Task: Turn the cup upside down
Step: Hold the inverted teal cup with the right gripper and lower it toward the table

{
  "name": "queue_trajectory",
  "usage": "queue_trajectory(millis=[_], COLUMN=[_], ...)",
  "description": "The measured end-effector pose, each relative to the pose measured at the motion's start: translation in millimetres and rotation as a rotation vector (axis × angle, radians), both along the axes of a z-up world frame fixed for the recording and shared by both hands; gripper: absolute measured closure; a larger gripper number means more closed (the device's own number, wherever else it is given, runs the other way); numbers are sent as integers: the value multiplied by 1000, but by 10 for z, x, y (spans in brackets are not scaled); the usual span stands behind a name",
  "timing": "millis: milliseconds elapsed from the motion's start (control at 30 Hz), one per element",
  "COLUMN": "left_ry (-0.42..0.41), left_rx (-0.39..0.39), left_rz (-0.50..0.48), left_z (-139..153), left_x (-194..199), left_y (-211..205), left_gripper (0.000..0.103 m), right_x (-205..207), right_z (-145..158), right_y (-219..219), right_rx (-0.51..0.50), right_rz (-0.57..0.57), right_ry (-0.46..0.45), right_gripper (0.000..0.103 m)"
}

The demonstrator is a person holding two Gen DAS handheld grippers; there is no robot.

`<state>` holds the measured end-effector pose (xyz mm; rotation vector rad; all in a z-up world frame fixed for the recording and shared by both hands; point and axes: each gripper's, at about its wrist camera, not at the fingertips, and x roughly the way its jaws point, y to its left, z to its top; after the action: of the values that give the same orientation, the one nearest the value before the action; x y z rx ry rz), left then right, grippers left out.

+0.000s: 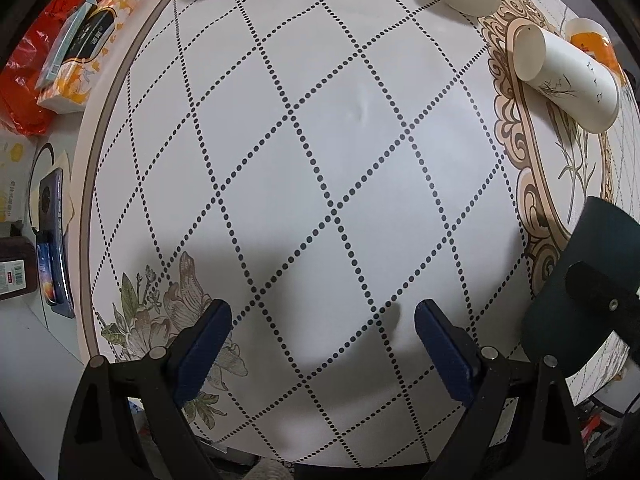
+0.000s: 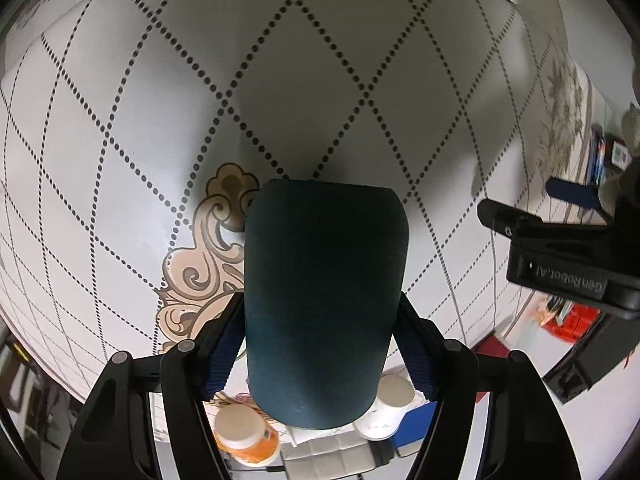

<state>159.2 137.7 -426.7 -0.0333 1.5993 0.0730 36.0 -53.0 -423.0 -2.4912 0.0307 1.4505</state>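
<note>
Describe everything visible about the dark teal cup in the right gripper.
The dark teal matte cup is a smooth, rounded cylinder with no handle or print showing, seemingly plastic or coated. The right gripper holds it, jaws pressed against opposite sides of its body. Its far end points toward the white tablecloth with dotted diamond lines; whether it touches the cloth is unclear. The left wrist view shows it at the right edge.

Cup (image 2: 324, 300) between the right gripper (image 2: 320, 344) fingers, above the table (image 2: 320, 60); left gripper (image 1: 322, 344) beside it.
</note>
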Motion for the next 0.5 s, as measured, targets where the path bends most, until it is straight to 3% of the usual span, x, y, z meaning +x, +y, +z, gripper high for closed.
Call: queue_trajectory(millis=[167, 367, 500], left_ry=[-3, -9, -14], left_rx=[6, 10, 11], left_rz=[-11, -19, -25], left_z=[148, 237, 309], left_x=[94, 90, 87], left_y=[-91, -263, -322], left_gripper=[9, 9, 9], right_x=[-15, 50, 203], right_z=[94, 220, 296], right_y=[51, 170, 276], right_rx=[-4, -10, 35], right_rz=[-127, -403, -655], right_ry=[10, 64, 97], right_gripper=[31, 31, 31])
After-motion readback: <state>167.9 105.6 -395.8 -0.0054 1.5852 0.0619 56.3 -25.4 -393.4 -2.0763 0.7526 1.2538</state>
